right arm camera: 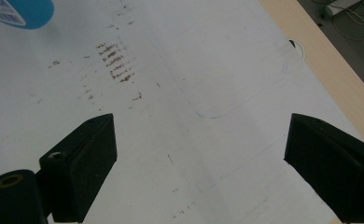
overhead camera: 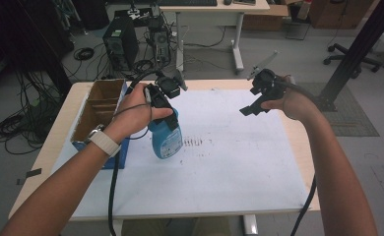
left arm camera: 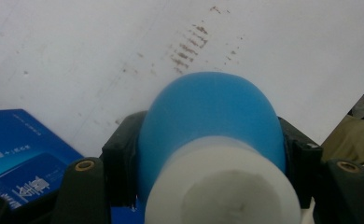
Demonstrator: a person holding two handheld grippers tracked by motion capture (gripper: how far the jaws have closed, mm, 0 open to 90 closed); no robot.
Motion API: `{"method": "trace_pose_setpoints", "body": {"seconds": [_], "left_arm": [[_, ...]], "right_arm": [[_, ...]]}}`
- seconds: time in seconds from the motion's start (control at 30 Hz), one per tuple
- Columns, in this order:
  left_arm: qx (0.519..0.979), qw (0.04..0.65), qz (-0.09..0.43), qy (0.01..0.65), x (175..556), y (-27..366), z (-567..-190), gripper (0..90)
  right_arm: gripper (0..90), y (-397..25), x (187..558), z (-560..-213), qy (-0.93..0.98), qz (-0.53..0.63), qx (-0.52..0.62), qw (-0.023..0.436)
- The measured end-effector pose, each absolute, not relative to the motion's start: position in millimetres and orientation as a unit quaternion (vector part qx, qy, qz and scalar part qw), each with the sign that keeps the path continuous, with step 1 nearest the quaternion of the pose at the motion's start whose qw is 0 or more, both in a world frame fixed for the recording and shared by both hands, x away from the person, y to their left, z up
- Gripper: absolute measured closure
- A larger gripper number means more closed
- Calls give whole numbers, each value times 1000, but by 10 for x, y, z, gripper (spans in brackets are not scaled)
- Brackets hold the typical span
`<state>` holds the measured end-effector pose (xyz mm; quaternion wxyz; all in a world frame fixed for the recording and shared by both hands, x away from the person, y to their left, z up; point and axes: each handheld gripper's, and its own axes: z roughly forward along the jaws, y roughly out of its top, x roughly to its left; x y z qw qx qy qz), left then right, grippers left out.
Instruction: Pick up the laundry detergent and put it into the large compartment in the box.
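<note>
The left gripper (overhead camera: pixel 166 105) is clamped around the neck of the blue bottle (overhead camera: pixel 165 137), which stands near the left side of the white mat (overhead camera: pixel 229 162), beside the box (overhead camera: pixel 99 118). The right gripper (overhead camera: pixel 259 98) hovers with jaws wide apart, empty. The bottle is smooth, rounded plastic, so it may slip or tilt if the grip is loose.

Blue bottle (overhead camera: pixel 166 138), white brown-smudged table sheet (overhead camera: pixel 229 162)

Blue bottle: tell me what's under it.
The blue bottle, clamped in the left gripper, is over the white mat, near brown smudges. The bottle hides the mat directly beneath it.
</note>
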<state>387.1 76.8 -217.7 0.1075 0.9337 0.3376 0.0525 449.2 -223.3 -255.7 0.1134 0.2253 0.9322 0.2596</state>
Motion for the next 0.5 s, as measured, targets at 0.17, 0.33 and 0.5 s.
{"method": "trace_pose_setpoints", "body": {"seconds": [0.17, 0.33, 0.5], "left_arm": [[929, 106, 61, 350, 3854, 799, -2071, 371], [922, 104, 66, 366, 3833, 837, -1991, 372], [916, 106, 61, 381, 3827, 880, -1924, 372]], "right_arm": [[93, -2241, 4485, -2548, 932, 260, 224, 116], [93, -2229, 4483, -2548, 932, 262, 223, 116], [93, -2208, 4483, -2553, 932, 263, 220, 115]]}}
